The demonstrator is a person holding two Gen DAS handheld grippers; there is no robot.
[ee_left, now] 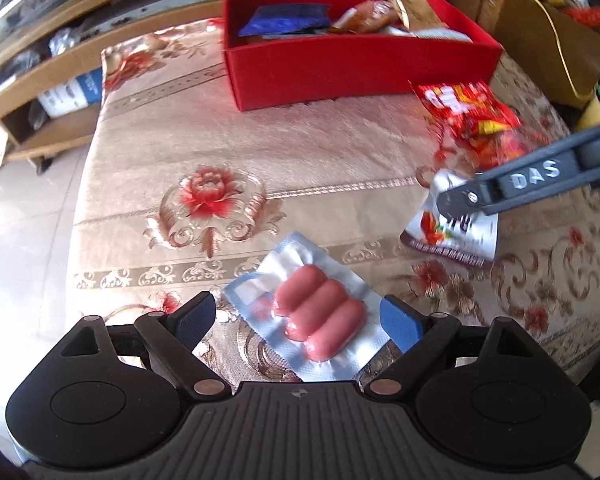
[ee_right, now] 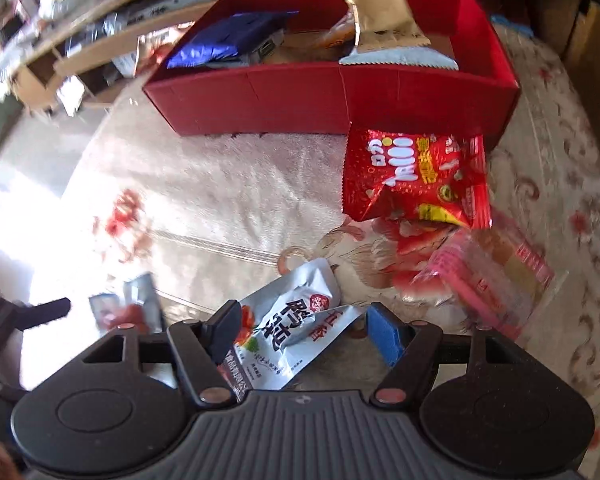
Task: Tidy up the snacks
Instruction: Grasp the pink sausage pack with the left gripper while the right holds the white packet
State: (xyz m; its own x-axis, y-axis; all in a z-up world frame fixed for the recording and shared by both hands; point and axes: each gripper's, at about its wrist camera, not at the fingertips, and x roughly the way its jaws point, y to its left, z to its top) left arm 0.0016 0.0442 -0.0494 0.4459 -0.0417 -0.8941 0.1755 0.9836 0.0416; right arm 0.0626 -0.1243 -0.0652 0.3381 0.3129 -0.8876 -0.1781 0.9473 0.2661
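Observation:
A clear pack of three pink sausages (ee_left: 320,312) lies slanted on the flowered cloth, between the fingers of my left gripper (ee_left: 300,305). That gripper is open, its blue pads right at the pack's edges. My right gripper (ee_right: 305,313) is shut on a buckled silver pouch (ee_right: 292,320) with red and black print. The same pouch (ee_left: 452,224) shows in the left wrist view under the right gripper's fingertip. The red box (ee_left: 340,76) stands at the back and holds a blue packet (ee_right: 228,42), a tan packet (ee_right: 384,12) and other snacks.
A red chip bag (ee_right: 416,176) lies in front of the box, with a pink wrapped pack (ee_right: 496,280) beside it on the right. The table's left edge (ee_left: 85,184) drops to a pale floor. Wooden shelves (ee_left: 48,68) stand behind, and a cardboard box (ee_left: 540,40) at the back right.

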